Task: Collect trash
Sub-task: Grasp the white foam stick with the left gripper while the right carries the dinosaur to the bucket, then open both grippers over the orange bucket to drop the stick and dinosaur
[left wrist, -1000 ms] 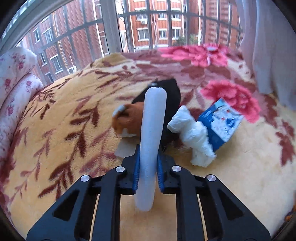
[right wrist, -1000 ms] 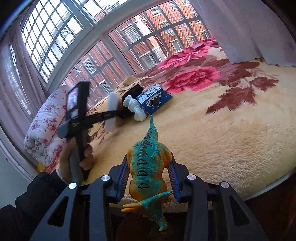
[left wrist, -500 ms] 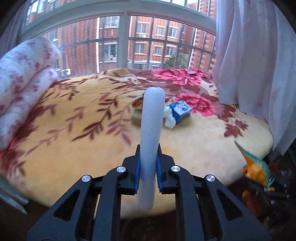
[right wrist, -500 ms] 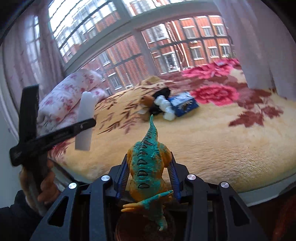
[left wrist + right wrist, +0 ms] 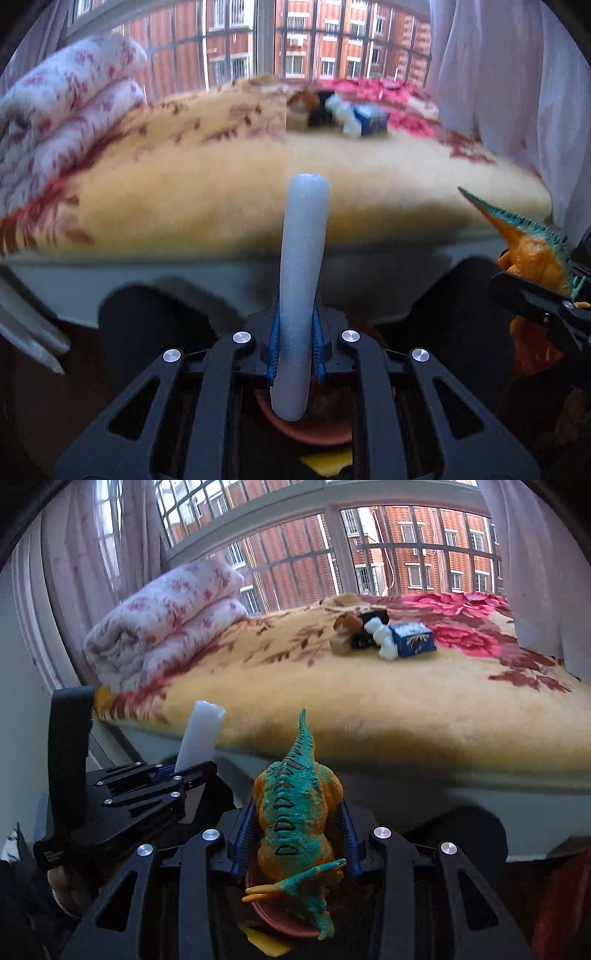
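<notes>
My left gripper (image 5: 297, 343) is shut on a white foam tube (image 5: 303, 280), held upright below the bed edge; it also shows in the right wrist view (image 5: 199, 734). My right gripper (image 5: 297, 834) is shut on an orange and teal toy dinosaur (image 5: 295, 812), also seen in the left wrist view (image 5: 532, 247). Both hang over a reddish-brown round container (image 5: 273, 919) low down. On the bed lie a blue carton (image 5: 412, 639), crumpled white tissue (image 5: 380, 637), a black item (image 5: 373, 618) and a brown plush toy (image 5: 345, 622).
The bed has a yellow floral blanket (image 5: 369, 686) and a folded pink-flowered quilt (image 5: 162, 620) at the left. White curtains (image 5: 517, 74) hang at the right. A barred window (image 5: 406, 546) lies behind. A yellow scrap (image 5: 266, 943) lies by the container.
Both grippers have drawn back from the bed and dropped below its edge, over the round container. Each keeps its grip on its object.
</notes>
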The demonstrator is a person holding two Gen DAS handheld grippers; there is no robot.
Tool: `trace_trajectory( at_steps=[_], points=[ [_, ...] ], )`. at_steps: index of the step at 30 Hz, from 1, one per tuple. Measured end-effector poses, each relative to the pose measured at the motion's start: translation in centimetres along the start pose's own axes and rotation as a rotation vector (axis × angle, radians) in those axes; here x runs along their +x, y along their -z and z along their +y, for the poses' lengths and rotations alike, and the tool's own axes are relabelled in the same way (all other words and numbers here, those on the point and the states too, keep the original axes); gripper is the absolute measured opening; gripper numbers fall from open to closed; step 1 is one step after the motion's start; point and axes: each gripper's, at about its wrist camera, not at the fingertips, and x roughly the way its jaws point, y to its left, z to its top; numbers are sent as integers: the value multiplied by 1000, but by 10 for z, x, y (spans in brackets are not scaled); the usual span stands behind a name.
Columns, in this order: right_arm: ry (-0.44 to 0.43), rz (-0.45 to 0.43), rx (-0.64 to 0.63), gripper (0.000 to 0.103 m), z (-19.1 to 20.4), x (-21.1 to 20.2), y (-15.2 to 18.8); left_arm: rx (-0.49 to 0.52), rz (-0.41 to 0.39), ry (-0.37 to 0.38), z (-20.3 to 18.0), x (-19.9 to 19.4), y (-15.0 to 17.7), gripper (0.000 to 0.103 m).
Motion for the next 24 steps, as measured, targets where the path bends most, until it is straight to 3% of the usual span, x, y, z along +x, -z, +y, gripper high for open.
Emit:
trace_trajectory(
  at_steps=[7,15,17,18,19,20,24],
  points=[
    [20,133,-3,39,5,40,35,2,156,29,-2,45,26,14],
    [26,222,39,40,-7,69,47,-14,239,42,3,70,33,17],
    [30,237,36,42,-7,74,48,-5,257,31,2,75,34,31],
    [30,248,35,56,-8,78,48,-2,266,22,1,76,33,58],
    [32,250,38,64,-9,79,48,-6,261,17,3,77,34,71],
    [39,248,39,68,-9,80,48,-9,256,14,3,77,33,76],
    [54,243,48,68,-14,80,47,-19,256,16,5,77,34,76]
  ],
)
